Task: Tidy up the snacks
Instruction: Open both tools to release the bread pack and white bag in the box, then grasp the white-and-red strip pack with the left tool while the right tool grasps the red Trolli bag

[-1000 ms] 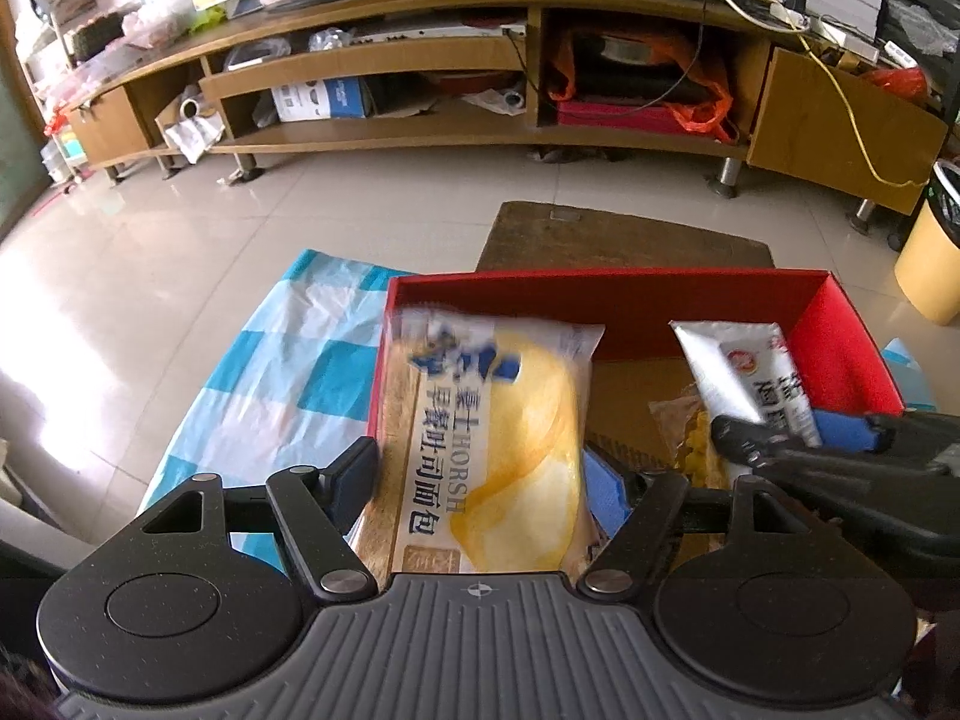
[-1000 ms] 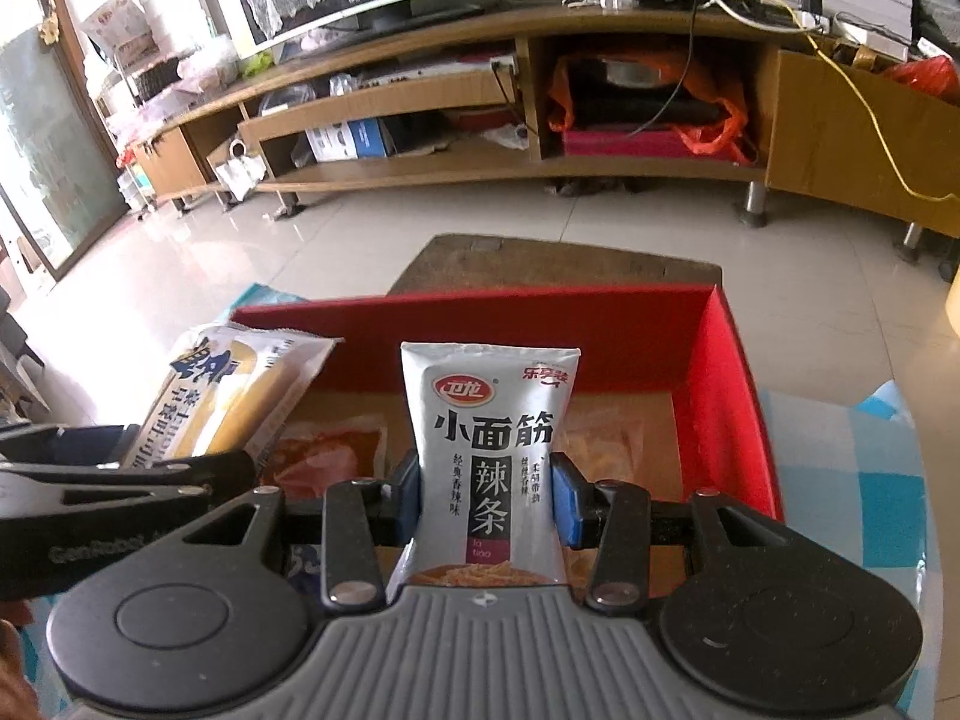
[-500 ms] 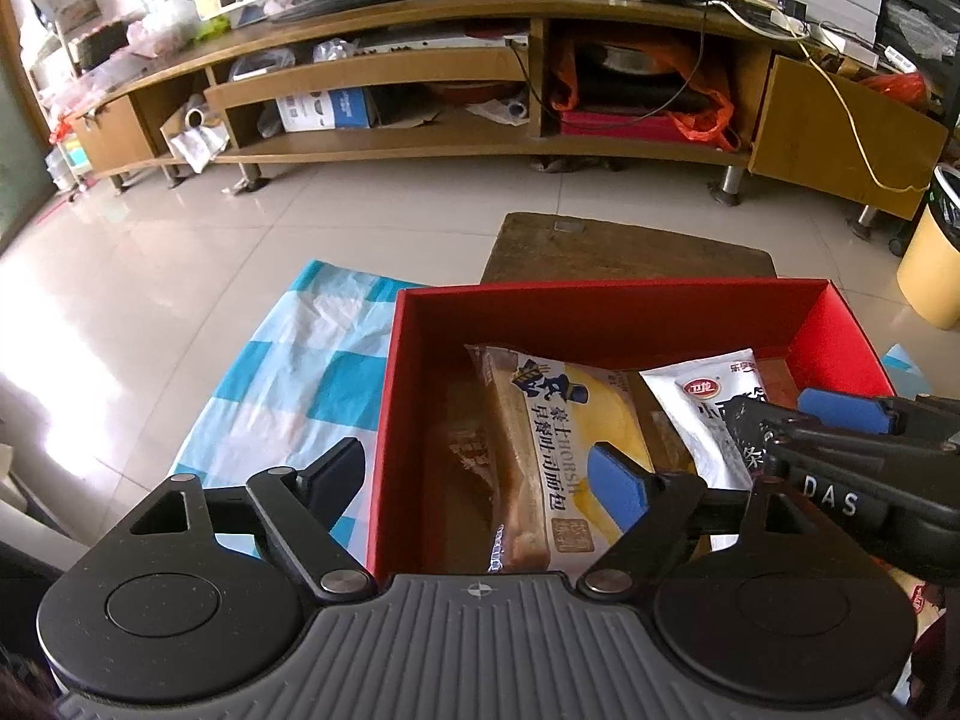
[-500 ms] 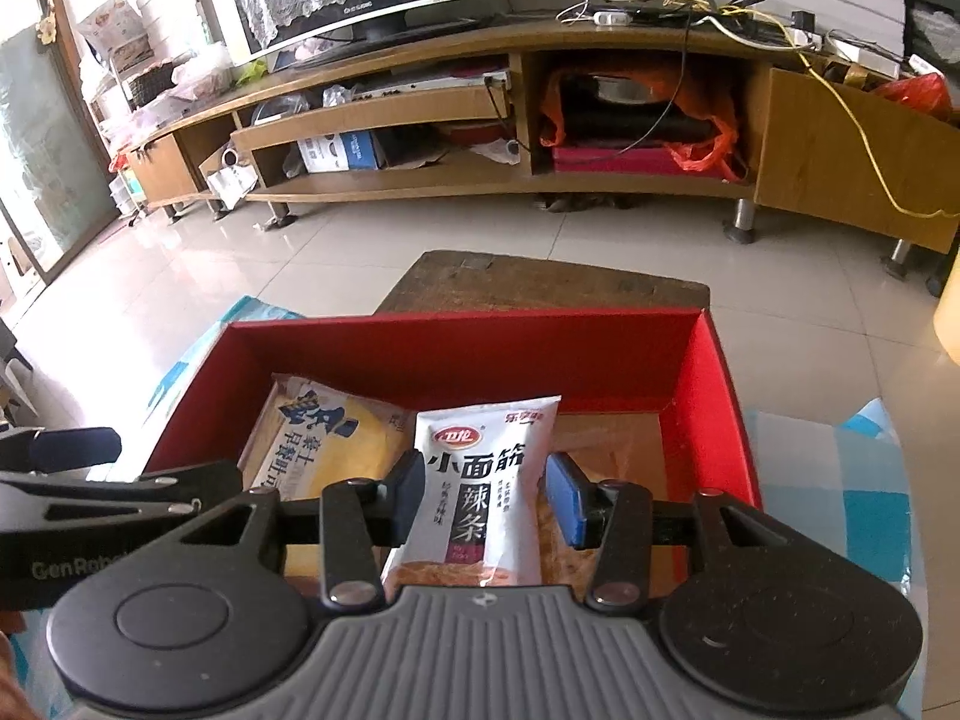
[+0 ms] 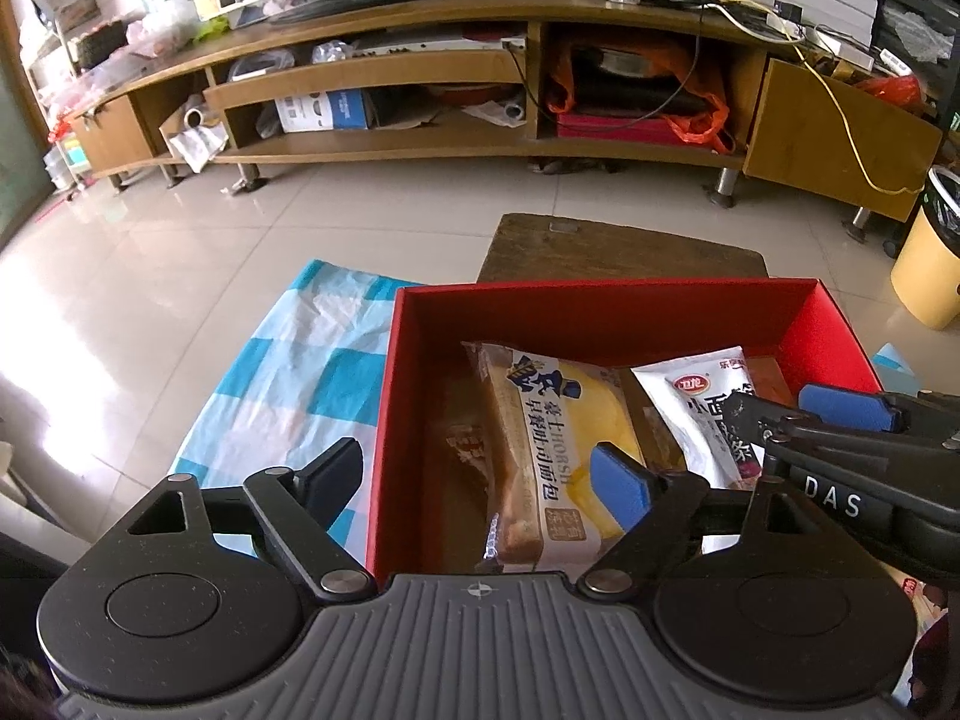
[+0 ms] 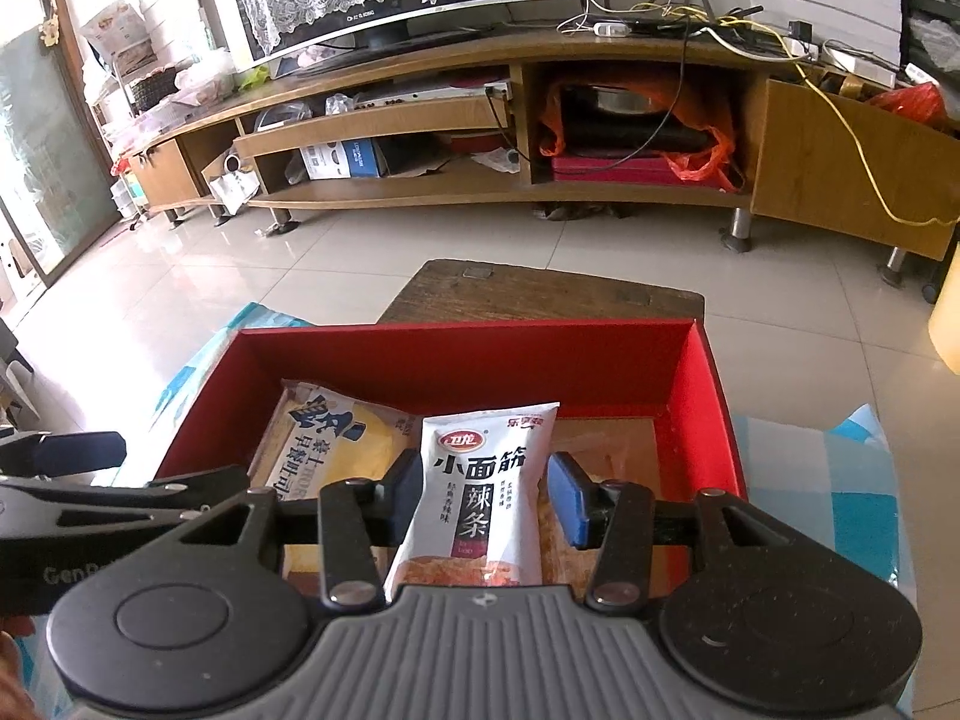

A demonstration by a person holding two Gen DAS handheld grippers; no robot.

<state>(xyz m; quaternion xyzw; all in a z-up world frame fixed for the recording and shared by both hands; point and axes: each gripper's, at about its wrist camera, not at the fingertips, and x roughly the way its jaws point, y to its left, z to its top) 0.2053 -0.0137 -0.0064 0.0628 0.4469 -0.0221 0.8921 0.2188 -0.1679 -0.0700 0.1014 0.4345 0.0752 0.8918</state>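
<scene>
Left gripper: you are holding it spread wide, and its jaws have just been opening. The bread packet is lying below and between them, unpinched. The right pad is hanging over the packet's yellow near end; the left finger is sitting outside the left wall of the red box.

Right gripper: you are keeping it nearly pressed together, pinching the spicy-strip packet by its side edges. The packet is rising tilted between the pads, inside the box, just right of the bread.

Bread packet: clear wrapper showing brown crust, yellow panel, dark blue lettering, lying lengthwise on the box floor. Strip packet: white-silver, red logo at the top, black characters, orange-red picture at its near end. More wrapped snacks are showing beneath, too dim to name.

Box is resting on a blue-and-white checked cloth. Past it a dark wooden worktop is showing, then tiled floor, then a long wooden TV stand.
</scene>
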